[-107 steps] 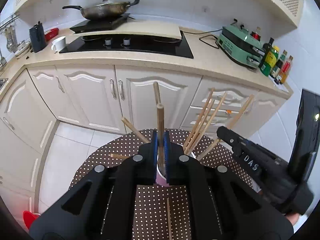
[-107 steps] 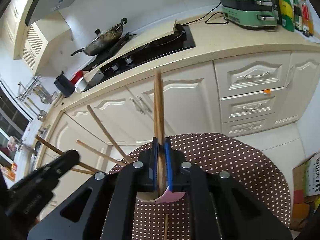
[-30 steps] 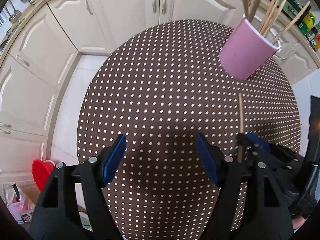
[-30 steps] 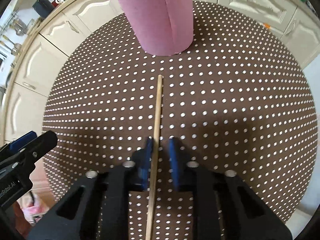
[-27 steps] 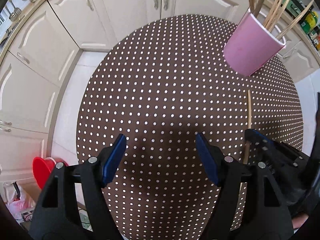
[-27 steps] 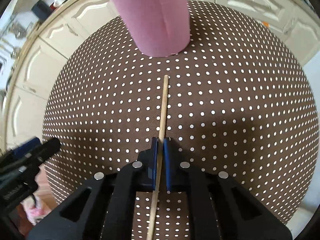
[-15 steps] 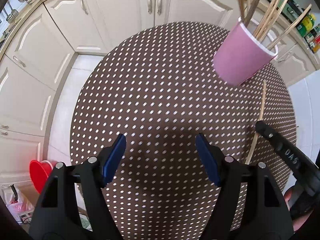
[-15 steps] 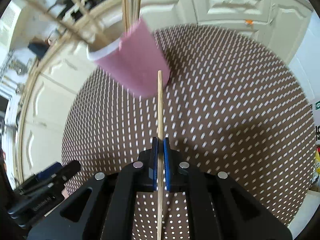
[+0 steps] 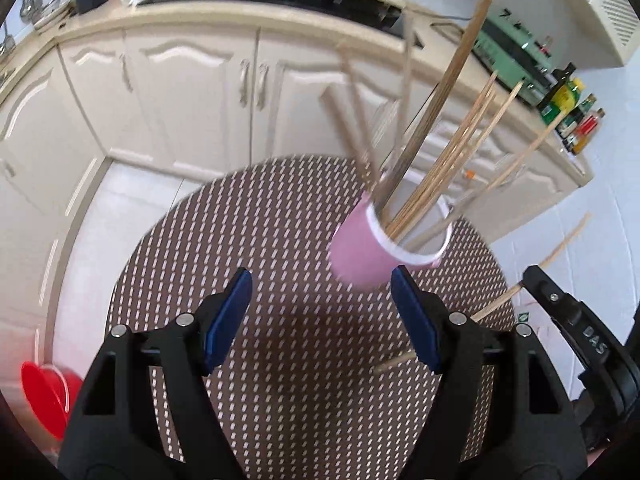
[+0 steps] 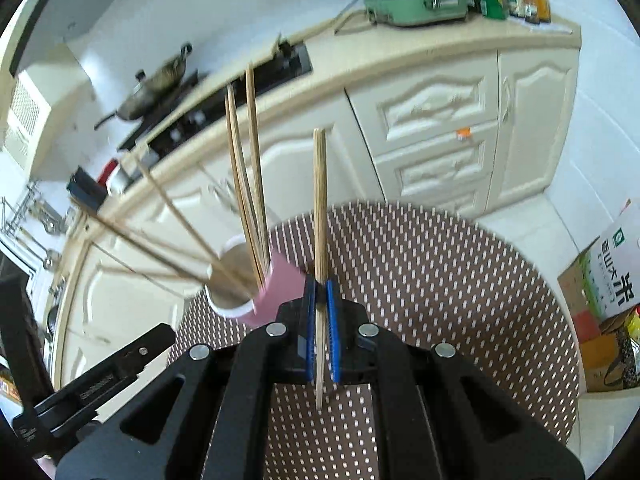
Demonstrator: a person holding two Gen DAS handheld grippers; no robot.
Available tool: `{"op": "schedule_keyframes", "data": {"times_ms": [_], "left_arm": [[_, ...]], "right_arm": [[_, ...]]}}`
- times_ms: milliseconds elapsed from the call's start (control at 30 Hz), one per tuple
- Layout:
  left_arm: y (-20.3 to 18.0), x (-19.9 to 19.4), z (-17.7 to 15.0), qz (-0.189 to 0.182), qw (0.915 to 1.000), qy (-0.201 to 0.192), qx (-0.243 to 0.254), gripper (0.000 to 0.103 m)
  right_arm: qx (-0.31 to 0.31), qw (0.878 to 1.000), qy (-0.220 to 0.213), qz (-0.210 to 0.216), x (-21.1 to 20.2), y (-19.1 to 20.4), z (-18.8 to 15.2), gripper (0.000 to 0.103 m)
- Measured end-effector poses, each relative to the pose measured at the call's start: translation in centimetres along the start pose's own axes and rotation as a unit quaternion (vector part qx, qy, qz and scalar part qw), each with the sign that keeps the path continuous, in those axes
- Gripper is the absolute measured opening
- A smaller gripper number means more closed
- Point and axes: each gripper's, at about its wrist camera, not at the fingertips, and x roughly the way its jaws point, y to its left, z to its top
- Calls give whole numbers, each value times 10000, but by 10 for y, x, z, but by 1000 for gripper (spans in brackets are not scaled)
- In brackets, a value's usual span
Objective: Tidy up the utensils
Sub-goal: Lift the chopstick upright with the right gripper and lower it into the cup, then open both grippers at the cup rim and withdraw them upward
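White letters reading "DAS" are showing on the black right gripper [image 9: 524,276] body in the left wrist view, while a cardboard box [image 10: 612,276] by the floor is displaying green Chinese characters, including "米".

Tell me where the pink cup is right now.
In the left wrist view the pink cup stands on the dotted table, right of centre, holding chopsticks, just beyond the left gripper.
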Motion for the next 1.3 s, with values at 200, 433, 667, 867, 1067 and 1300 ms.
{"op": "schedule_keyframes", "data": {"times_ms": [200,433,667,867,1067,1300], "left_arm": [[-13,16,21,-228,9997,61,14,62],[-22,49,23,43,9988,491,31,41],[-25,61,31,-202,9978,631,-72,15],[-25,63,31,-183,9978,626,-93,15],[-24,66,33,-164,9977,639,-130,15],[-26,67,33,-109,9978,647,-111,15]], "right_arm": [[-13,9990,-444,36,-14,-1,30,5],[-18,9969,-778,85,-23,-3,44,5],[-62,9946,-995,273,-40,3,58,5],[-240,9910,-1209,520,-53,18,70,5],[-471,9923,-1017,519,-28,34,70,5],[-605,9961,-473,434,17,42,53,5]]}}
